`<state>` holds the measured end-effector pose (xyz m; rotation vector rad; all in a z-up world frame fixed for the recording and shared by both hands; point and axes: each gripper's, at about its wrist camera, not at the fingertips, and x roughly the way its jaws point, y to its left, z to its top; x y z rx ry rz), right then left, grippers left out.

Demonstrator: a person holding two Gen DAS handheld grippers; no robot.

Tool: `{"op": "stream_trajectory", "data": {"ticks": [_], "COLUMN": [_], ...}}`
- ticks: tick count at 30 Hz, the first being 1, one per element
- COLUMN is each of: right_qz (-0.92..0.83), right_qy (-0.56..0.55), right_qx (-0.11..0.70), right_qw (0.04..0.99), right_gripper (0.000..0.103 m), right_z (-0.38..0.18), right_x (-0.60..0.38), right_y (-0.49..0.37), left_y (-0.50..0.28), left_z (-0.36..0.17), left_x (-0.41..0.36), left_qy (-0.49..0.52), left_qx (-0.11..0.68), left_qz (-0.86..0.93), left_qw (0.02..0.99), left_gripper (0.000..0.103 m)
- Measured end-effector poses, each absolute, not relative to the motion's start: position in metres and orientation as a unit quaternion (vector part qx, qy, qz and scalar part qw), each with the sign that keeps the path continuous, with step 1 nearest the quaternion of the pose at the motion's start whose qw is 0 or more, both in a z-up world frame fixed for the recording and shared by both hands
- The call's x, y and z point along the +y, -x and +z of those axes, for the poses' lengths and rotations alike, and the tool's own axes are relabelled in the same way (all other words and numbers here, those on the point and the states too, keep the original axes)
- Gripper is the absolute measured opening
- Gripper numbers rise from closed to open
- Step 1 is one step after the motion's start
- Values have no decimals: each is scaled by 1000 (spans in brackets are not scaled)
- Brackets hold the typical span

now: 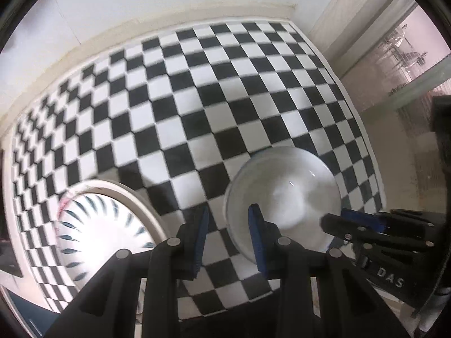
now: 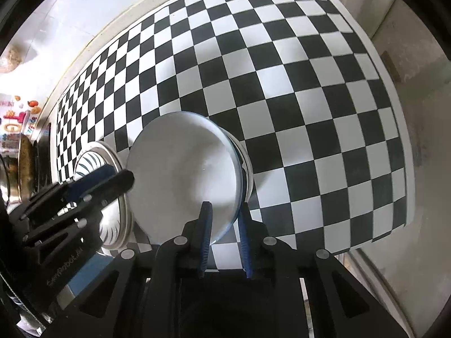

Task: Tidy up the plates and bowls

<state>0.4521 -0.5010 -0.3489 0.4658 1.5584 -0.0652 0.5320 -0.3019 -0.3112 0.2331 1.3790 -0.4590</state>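
Observation:
A plain white bowl (image 1: pixel 287 197) (image 2: pixel 180 169) rests on the black-and-white chequered cloth (image 1: pixel 197 98) (image 2: pixel 310 112). In the right wrist view it sits in a second bowl (image 2: pixel 245 169) with a blue band. My left gripper (image 1: pixel 229 208) (image 2: pixel 121 173) straddles its left rim with a gap showing beside the pads, so it is open. My right gripper (image 2: pixel 225 205) (image 1: pixel 332 217) straddles the near right rim, and its blue pads stand off the rim, also open. A plate (image 1: pixel 93 225) (image 2: pixel 90 163) with dark dashes and a cream rim lies left of the bowl.
The cloth ends at a pale table edge, with floor (image 2: pixel 417 169) beyond on the right. Colourful packaging (image 2: pixel 17 118) and a round metal item (image 2: pixel 25 163) stand at the far left. A wall (image 1: pixel 141 5) backs the table.

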Motion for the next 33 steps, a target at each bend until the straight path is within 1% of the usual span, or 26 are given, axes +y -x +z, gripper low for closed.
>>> {"op": "stream_trajectory", "data": {"ticks": [3,4,5,7,13,18,21,33], "right_qz": [-43,-48,-52,-63,-88,-95,-95,-104], "right_qy": [-175,-167,-158,-141,-110,-114,-123,-136], "right_qx": [682,675,667,649,610,585,578,563], "right_qw": [709,717,727,745,780,798,801,809], "right_gripper": [23,35,54,73,73,74,74,74], "right_z": [-330,-323,-314,-296,-246,-212,-201,-182], "right_x": [-495,-493,-490,-485,-475,-469,-465,-473], "right_y": [-441,-436,-430,-419,-389,-365,-357,-350], "left_y": [-521,-518,-513,-505,-480,-462,-457,-454], "left_z": [-296,-292,-287,-277,-239,-214,-203,-191], "left_x": [-298,-297,-295,-291,-272,-258,-250,-246], "left_qy": [-121,-121,-121,-126,-137,-136,-127,-116], "left_qx": [607,603,599,590,544,525,520,515], "left_qz": [-204,-207,-212,-208,-186,-186,-187,-184], "left_qw": [758,761,763,770,807,820,824,829], "left_gripper": [27,27,27,27,27,28,28,28]}}
